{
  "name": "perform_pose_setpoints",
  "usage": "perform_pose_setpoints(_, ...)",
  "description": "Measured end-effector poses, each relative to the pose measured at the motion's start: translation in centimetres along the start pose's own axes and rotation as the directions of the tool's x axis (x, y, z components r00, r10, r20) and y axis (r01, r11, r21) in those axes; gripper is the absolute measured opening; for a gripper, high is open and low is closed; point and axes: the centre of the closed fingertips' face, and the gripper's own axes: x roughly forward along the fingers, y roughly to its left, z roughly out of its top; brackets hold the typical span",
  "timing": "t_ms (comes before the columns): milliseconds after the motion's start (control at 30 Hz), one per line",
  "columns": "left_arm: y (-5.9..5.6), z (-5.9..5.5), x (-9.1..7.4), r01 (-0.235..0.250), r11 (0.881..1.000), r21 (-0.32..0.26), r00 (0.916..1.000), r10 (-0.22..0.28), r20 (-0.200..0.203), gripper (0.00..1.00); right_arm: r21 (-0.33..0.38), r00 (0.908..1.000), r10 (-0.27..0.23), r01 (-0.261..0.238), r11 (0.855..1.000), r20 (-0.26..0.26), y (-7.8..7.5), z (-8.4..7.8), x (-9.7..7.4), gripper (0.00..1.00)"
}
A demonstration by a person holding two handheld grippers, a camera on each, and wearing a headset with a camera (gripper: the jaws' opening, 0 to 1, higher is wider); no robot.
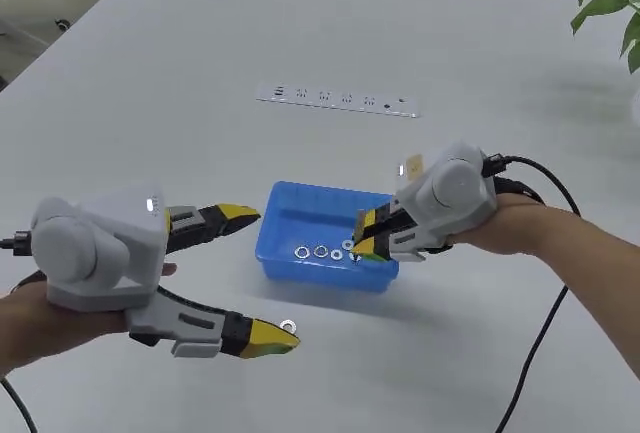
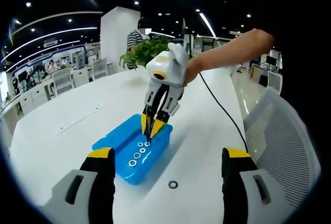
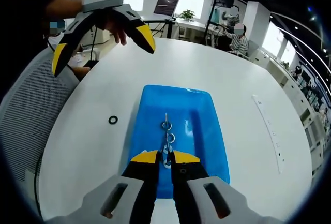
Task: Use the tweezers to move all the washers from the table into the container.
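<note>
Right gripper [image 1: 372,238], centre right: jaws clenched on tweezers [image 3: 166,146], tips down inside the blue container [image 1: 320,288] at frame centre. Row of washers [image 1: 321,251] lies in it. Loose washer [image 1: 289,327] on table [image 1: 200,73], lower centre, beside a jaw tip of the left gripper [image 1: 260,278], whose jaws are released wide.

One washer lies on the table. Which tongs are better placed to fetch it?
Probably the right tongs: they are shut on the tweezers, over the container. The open left tongs are nearer the washer but hold nothing.
</note>
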Motion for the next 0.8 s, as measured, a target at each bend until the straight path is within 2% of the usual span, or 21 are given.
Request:
perform_pose_setpoints(167,1.0,0.6,0.6,0.006,1.0,0.013,1.0,-0.006,0.003,0.79,-0.004,1.0,0.0,0.0,1.0,-0.003,0.0,0.0,0.0,0.1)
perform_pose_setpoints(333,1.7,1.3,1.6,0.026,0.999,0.032,0.9997,-0.026,0.0,0.74,-0.005,1.0,-0.001,0.001,1.0,-0.003,0.1,0.0,0.0,0.1)
perform_pose_setpoints(500,2.1,1.6,2.7,0.052,0.997,0.056,0.9985,-0.051,-0.021,0.67,-0.01,1.0,-0.001,0.001,1.0,-0.003,0.1,-0.1,0.0,0.1)
perform_pose_setpoints(633,2.1,2.2,3.6,0.085,0.995,0.061,0.9962,-0.083,-0.027,0.56,-0.017,1.0,0.0,0.0,1.0,-0.004,0.1,0.0,0.0,0.1)
perform_pose_setpoints(800,2.7,2.8,5.0,0.1,0.99,0.102,0.9943,-0.096,-0.047,0.48,-0.031,0.9999,0.002,-0.003,1.0,-0.011,0.3,-0.1,-0.1,0.1)
